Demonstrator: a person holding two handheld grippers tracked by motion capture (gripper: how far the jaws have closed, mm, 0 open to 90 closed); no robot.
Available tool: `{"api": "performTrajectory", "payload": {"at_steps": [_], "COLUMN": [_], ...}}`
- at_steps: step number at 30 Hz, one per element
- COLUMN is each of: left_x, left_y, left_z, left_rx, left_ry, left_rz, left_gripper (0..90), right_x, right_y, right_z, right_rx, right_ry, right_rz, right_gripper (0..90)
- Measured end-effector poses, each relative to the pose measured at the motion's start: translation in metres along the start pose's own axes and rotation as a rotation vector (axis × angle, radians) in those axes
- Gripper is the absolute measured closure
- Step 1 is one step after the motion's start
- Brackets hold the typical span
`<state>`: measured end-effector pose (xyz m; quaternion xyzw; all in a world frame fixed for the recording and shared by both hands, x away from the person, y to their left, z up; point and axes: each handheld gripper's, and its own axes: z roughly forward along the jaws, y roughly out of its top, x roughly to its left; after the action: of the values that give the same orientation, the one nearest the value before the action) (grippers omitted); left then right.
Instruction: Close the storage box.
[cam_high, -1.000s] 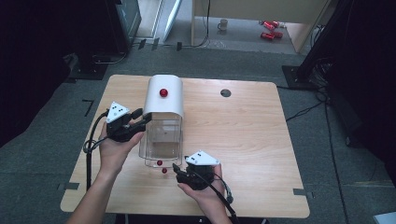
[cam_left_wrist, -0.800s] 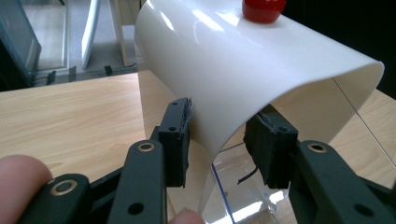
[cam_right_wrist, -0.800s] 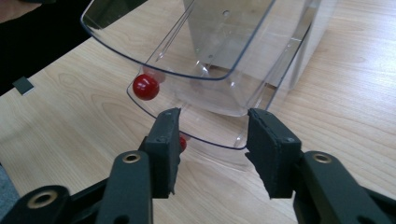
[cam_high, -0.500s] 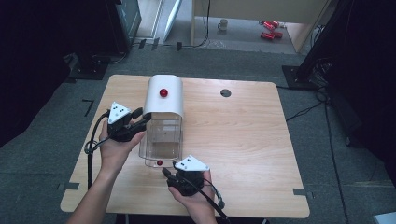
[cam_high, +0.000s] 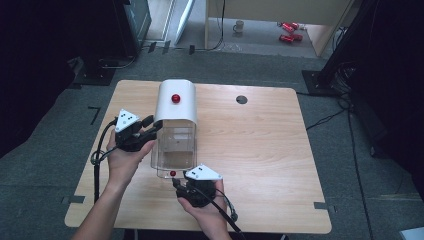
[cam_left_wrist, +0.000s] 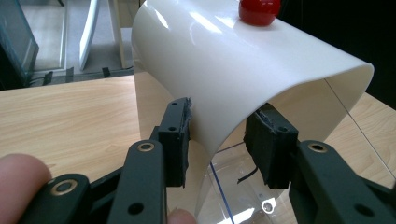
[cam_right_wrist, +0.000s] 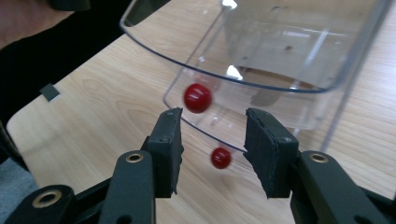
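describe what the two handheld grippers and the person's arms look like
Both are black two-jaw grippers: the left gripper and the right gripper. Each carries a grey three-cornered plate on top and trails a black cable. The jaws are flat black blocks on arms with brass-coloured rivets. The person's forearms are bare, with no sleeves.

Both forearms are bare, with no sleeve in sight. The left gripper (cam_high: 134, 131) and right gripper (cam_high: 196, 184) have black bodies, each topped by a grey three-cornered plate, and a black cable trails back from each. Up close, the black jaws carry brass-coloured rivets at their joints, small screw holes, and flat, dark, rough-edged pads (cam_left_wrist: 180, 140).
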<state>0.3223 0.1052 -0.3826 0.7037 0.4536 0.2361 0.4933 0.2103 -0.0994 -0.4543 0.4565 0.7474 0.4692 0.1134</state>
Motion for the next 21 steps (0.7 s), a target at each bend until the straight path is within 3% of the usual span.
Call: {"api": "performTrajectory", "payload": {"at_steps": [9, 10, 21], "left_x": [0.001, 0.001, 0.003], "left_y": [-0.001, -0.002, -0.002], "left_z": [0.000, 0.000, 0.000], "left_rx": [-0.007, -0.010, -0.011], "left_ry": [0.003, 0.006, -0.007], "left_rz": [-0.008, -0.006, -0.014], "left_gripper": [64.1, 64.6, 65.2], "right_x": [0.000, -0.002, 0.002], "right_y": [0.002, 0.003, 0.006], "right_z": [0.014, 0.018, 0.018], "right_rx": [0.027, 0.038, 0.017], "right_ry": [0.068, 0.092, 0.135], "right_rz": [0.055, 0.082, 0.104], "right_gripper": [57.0, 56.8, 57.5]}}
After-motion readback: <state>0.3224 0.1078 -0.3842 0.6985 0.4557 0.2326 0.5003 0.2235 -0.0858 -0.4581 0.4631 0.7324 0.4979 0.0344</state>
